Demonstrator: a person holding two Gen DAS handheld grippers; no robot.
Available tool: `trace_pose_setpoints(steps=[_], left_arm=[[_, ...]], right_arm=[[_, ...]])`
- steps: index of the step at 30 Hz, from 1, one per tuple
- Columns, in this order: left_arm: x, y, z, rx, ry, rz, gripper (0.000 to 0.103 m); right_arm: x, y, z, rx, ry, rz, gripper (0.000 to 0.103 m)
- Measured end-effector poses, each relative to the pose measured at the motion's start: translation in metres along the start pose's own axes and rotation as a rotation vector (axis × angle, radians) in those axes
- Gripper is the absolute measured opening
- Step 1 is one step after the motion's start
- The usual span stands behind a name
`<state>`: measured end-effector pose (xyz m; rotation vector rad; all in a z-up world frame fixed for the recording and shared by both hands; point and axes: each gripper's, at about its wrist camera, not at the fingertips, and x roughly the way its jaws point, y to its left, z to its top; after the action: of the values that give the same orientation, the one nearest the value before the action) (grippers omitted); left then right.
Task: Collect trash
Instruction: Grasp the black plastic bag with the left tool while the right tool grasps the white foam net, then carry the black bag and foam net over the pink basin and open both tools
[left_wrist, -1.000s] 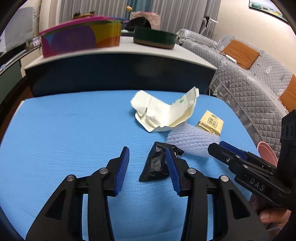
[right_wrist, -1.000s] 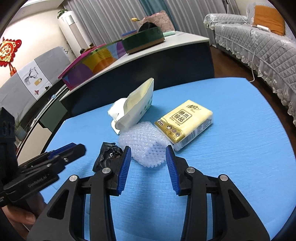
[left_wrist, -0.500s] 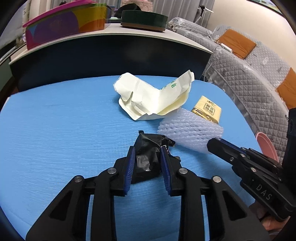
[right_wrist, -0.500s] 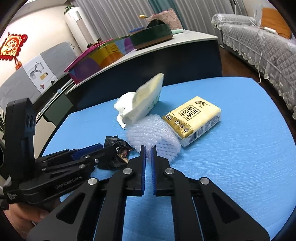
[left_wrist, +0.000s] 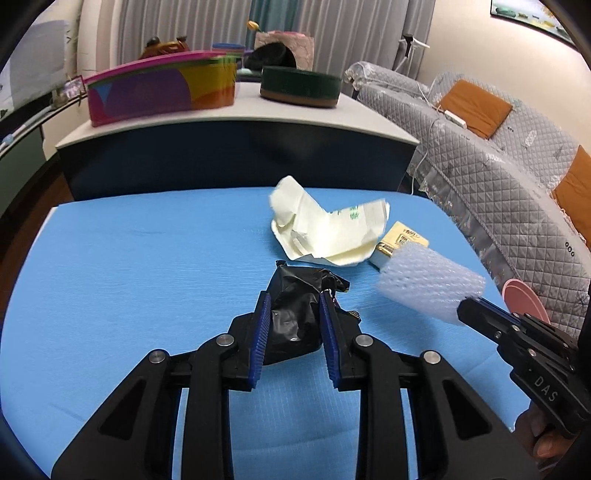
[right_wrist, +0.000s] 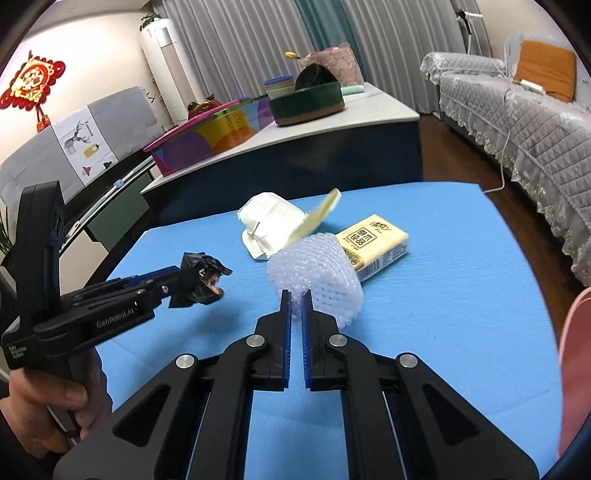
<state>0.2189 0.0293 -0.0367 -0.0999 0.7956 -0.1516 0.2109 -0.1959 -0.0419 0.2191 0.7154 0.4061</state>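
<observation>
A: Nearest the lens in the left wrist view, the left gripper (left_wrist: 293, 328) has just closed in and is clamped on the crumpled black bag (left_wrist: 295, 314), which sits squarely between its blue pads (left_wrist: 260, 334) and bulges out toward twelve o'clock.

B: And the right gripper (right_wrist: 295, 310)?

A: Its jaws are drawn nearly together, pinching the near edge of the white foam net (right_wrist: 317, 275); the net fans out past the tips toward one o'clock, clear of the blue tabletop (right_wrist: 461, 295).

B: What lies beyond?

A: At twelve o'clock from the bag, a crumpled cream wrapper (left_wrist: 328, 232) rests on the blue surface, with a yellow tissue pack (right_wrist: 376, 243) just beside it at about two o'clock. Farther back stand a dark counter (left_wrist: 236, 155) and a grey quilted sofa (left_wrist: 517, 173).
</observation>
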Motion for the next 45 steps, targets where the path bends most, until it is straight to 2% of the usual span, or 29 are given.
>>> trace_pose_setpoints(steps=[7, 15, 23, 27, 33, 39, 45], left_arm=[[-0.03, -0.006, -0.003, -0.004, -0.052, -0.008, 0.027], [-0.059, -0.031, -0.005, 0.044, -0.12, -0.038, 0.027], [-0.078, -0.059, -0.012, 0.052, -0.16, -0.076, 0.027], [-0.08, -0.068, -0.013, 0.074, -0.169, -0.078, 0.027], [-0.078, -0.077, -0.013, 0.08, -0.166, -0.08, 0.027], [-0.072, -0.091, -0.009, 0.093, -0.168, -0.098, 0.027], [-0.066, -0.111, -0.008, 0.115, -0.166, -0.121, 0.027]], right_arm=[[-0.042, 0.006, -0.001, -0.046, -0.033, -0.035, 0.005], [-0.101, 0.002, 0.006, -0.048, -0.093, -0.075, 0.005], [-0.162, -0.024, 0.028, -0.068, -0.17, -0.151, 0.005], [-0.173, -0.041, 0.026, -0.056, -0.177, -0.189, 0.005], [-0.169, -0.067, 0.006, 0.007, -0.172, -0.239, 0.005], [-0.182, -0.096, 0.002, 0.088, -0.209, -0.313, 0.006], [-0.186, -0.107, -0.004, 0.098, -0.21, -0.351, 0.006]])
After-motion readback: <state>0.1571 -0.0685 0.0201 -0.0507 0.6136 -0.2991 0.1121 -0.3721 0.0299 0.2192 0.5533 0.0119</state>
